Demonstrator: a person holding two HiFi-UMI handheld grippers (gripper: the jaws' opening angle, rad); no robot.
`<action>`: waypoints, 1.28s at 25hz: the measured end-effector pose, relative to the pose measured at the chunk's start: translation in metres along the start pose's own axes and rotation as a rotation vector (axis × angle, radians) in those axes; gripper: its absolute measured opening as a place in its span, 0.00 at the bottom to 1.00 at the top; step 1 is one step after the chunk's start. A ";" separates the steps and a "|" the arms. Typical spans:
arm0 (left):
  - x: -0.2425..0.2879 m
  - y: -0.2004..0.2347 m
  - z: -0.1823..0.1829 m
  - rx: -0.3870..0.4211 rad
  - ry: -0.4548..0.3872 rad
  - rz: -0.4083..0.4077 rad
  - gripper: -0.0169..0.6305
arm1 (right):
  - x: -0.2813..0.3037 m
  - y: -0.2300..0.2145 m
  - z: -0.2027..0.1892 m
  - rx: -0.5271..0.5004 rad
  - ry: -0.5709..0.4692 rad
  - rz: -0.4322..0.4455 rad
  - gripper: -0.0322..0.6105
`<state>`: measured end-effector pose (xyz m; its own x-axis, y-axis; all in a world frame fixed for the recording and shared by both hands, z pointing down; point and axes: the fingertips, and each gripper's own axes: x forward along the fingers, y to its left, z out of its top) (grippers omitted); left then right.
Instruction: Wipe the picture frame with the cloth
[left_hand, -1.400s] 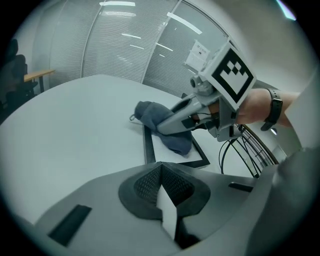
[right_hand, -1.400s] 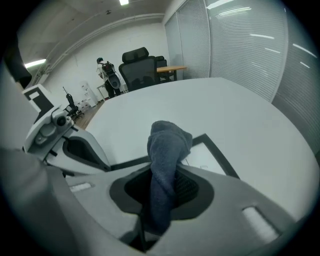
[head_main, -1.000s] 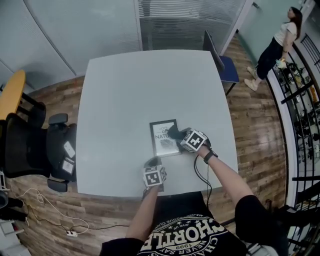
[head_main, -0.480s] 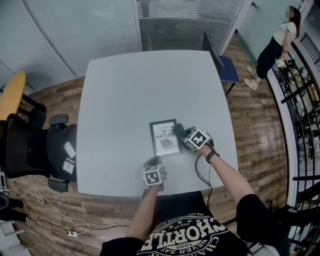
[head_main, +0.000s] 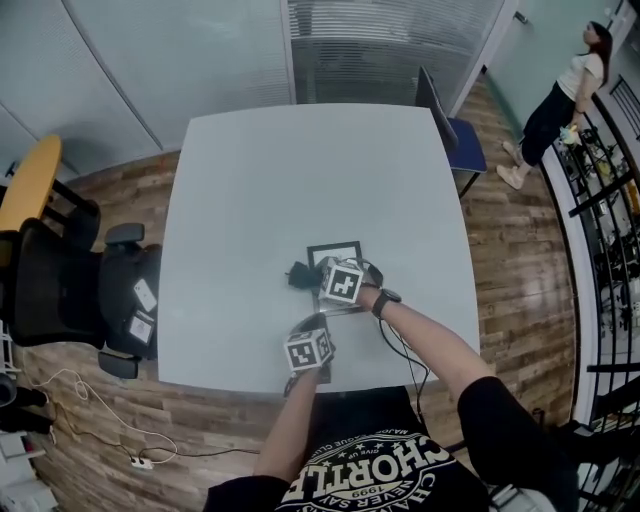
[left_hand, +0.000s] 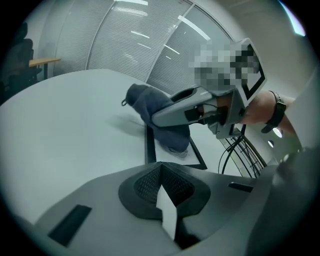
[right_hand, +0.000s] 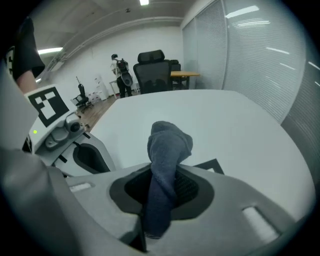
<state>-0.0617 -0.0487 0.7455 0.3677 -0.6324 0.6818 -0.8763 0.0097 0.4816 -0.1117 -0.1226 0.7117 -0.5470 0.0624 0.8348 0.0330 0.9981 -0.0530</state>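
- Right gripper (head_main: 322, 277) has swept from the right side of the picture frame (head_main: 335, 248) over to its left side since the earlier frames. The cloth (head_main: 298, 274) has gone with it.
- Right gripper jaws are clamped on the dark grey-blue cloth. A bunched fold stands up out of the jaws in the right gripper view.
- Cloth now sits at the frame's left border, with its leading end past the border and over the bare table (head_main: 250, 180).
- Frame lies flat on the table, towards the near edge and right of centre. Its far border shows clear; its near part is hidden under the right gripper in the head view.
- Left gripper (left_hand: 164, 197) sits near the table's near edge, just short of the frame. Its jaws are drawn together with nothing held. Whether it touches the frame cannot be told.
- Progress, as a judgement: one crosswise pass, right to left, looks about complete, so wiping is under way and not finished.
- Left to do, likely: the far strip and the borders, perhaps a return pass. How clean the glass is cannot be judged.
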 end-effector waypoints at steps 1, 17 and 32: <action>0.000 0.000 0.000 -0.009 -0.003 -0.002 0.02 | 0.010 0.004 0.003 -0.021 0.018 0.015 0.18; -0.002 0.002 0.002 0.006 -0.015 0.012 0.02 | -0.025 0.005 -0.081 0.051 0.103 -0.017 0.18; -0.010 0.000 0.002 0.025 -0.014 0.039 0.02 | -0.058 -0.001 -0.130 0.308 0.021 -0.098 0.18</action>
<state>-0.0658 -0.0436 0.7379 0.3291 -0.6427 0.6918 -0.8973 0.0153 0.4411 0.0286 -0.1275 0.7348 -0.5176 -0.0304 0.8551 -0.2749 0.9523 -0.1326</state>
